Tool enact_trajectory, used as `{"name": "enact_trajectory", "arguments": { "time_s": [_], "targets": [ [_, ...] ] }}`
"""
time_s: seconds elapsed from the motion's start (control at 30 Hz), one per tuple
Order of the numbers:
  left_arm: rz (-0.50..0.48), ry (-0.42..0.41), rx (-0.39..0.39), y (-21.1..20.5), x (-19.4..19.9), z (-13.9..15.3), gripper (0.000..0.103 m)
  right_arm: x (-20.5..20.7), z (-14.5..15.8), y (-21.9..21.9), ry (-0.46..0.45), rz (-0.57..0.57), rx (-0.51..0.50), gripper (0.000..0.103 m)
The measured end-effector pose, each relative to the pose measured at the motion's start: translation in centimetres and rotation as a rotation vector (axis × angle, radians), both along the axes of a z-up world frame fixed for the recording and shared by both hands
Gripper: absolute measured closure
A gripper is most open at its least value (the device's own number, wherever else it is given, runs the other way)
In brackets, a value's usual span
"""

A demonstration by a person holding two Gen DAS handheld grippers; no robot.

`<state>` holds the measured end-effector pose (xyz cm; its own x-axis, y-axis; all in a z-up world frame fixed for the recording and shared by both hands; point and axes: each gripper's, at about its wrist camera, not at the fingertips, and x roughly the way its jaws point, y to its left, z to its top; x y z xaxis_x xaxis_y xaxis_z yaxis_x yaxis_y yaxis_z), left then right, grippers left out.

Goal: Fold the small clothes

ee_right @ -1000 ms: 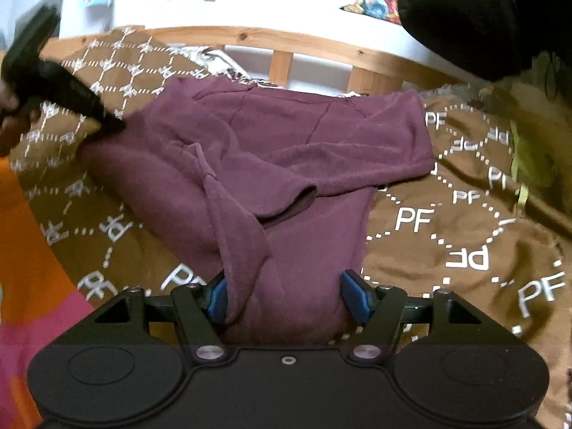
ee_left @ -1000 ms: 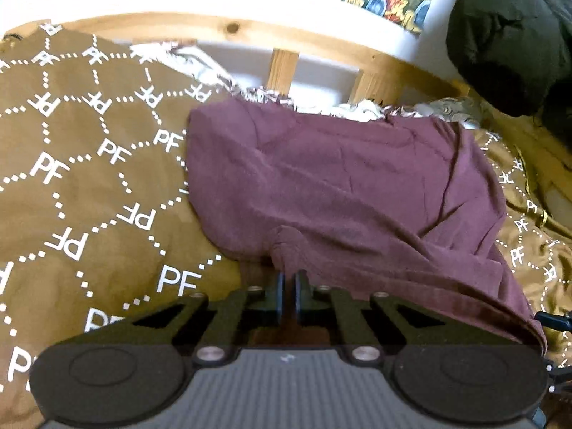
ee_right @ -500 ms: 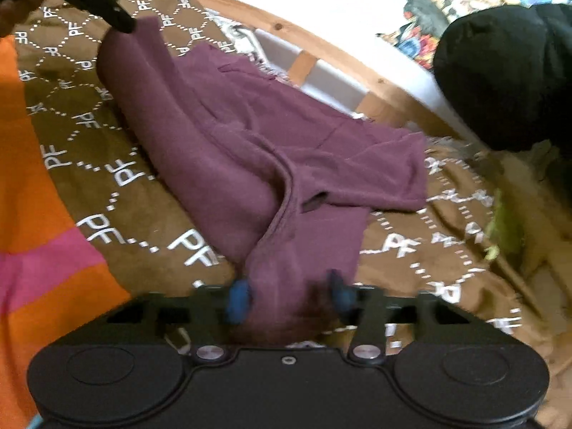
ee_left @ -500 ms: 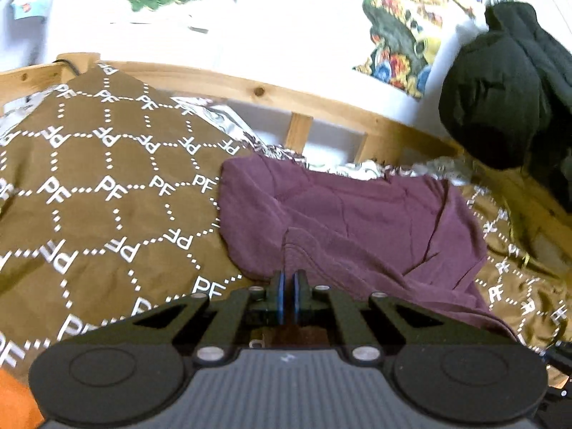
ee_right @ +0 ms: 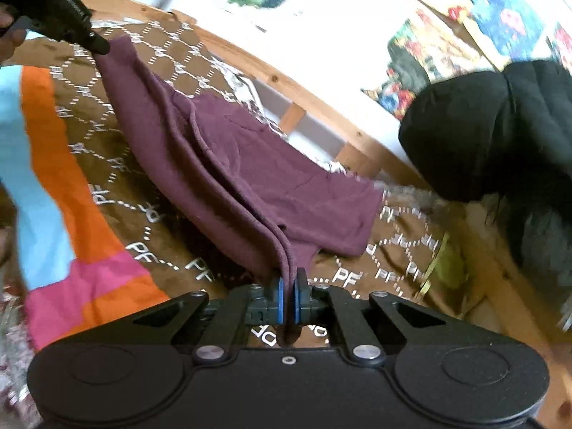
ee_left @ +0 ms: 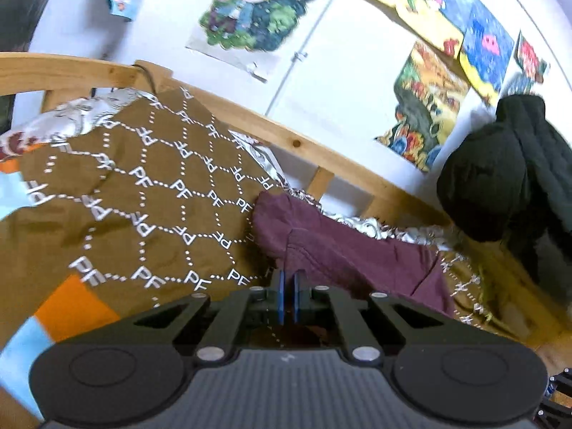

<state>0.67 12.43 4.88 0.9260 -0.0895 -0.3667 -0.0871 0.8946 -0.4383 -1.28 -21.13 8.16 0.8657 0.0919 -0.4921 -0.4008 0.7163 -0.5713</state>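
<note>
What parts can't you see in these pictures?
- Left wrist view: the near end of the maroon shirt is hidden behind the left gripper.
- Right wrist view: the left gripper's fingertips are buried in the shirt.
- Right wrist view: the black jacket is cut off by the right edge.
- Both views: the wall posters are blurred.

open brown blanket (ee_left: 150, 214) left; wooden rail (ee_left: 321, 153) (black coat (ee_right: 500, 132) right) blocks the far side.

Soft indoor light, bright white wall, motion blur, fisheye-bent dark corners
</note>
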Motion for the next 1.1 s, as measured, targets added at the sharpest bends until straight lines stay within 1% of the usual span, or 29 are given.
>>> {"name": "enact_trajectory", "arguments": {
  "time_s": [0.1, 0.2, 0.33, 0.43, 0.53, 0.63, 0.7, 0.77, 0.93, 1.0, 1.1],
  "targets": [
    [-0.011, 0.002, 0.011, 0.4, -2.7, 0.6, 0.099, -1.9, 2.2, 0.1, 0.014, 0.038, -0.021, 0.099],
    [-0.015, 0.018, 0.012, 0.5, -5.9, 1.1, 0.099, -4.3, 4.3, -0.2, 0.059, 0.058, -0.023, 0.099],
    [-0.003, 0.035, -0.013, 0.6, -9.1, 1.7, 0.099, -7.1, 6.7, -0.6, 0.165, 0.050, 0.060, 0.099],
    [-0.003, 0.032, -0.005, 0.9, -9.7, 2.5, 0.099, -8.0, 7.8, -0.4, 0.180, 0.045, 0.095, 0.099],
    [-0.011, 0.018, 0.000, 1.1, -8.0, 3.7, 0.099, -7.1, 8.4, -0.2, 0.157, 0.044, 0.129, 0.099],
    [-0.018, 0.021, 0.021, 1.0, -5.1, 4.9, 0.099, -5.0, 8.6, 0.2, 0.087, 0.044, 0.132, 0.099],
    [-0.022, 0.016, 0.025, 1.0, -3.2, 5.9, 0.099, -2.9, 8.6, 0.5, 0.053, 0.015, 0.154, 0.099],
    [-0.025, 0.004, 0.050, 0.7, -1.2, 6.8, 0.099, -0.6, 8.4, 0.6, 0.023, -0.016, 0.166, 0.099],
    [-0.041, -0.056, 0.165, -0.6, 4.7, 8.4, 0.099, 6.1, 7.8, 1.2, -0.047, -0.064, 0.170, 0.099],
    [-0.044, -0.067, 0.200, -1.0, 7.4, 8.5, 0.099, 8.9, 7.1, 1.3, -0.060, -0.082, 0.173, 0.099],
    [-0.029, -0.068, 0.224, -1.2, 11.3, 7.6, 0.099, 12.9, 5.7, 1.4, -0.059, -0.109, 0.185, 0.099]
  ]
}}
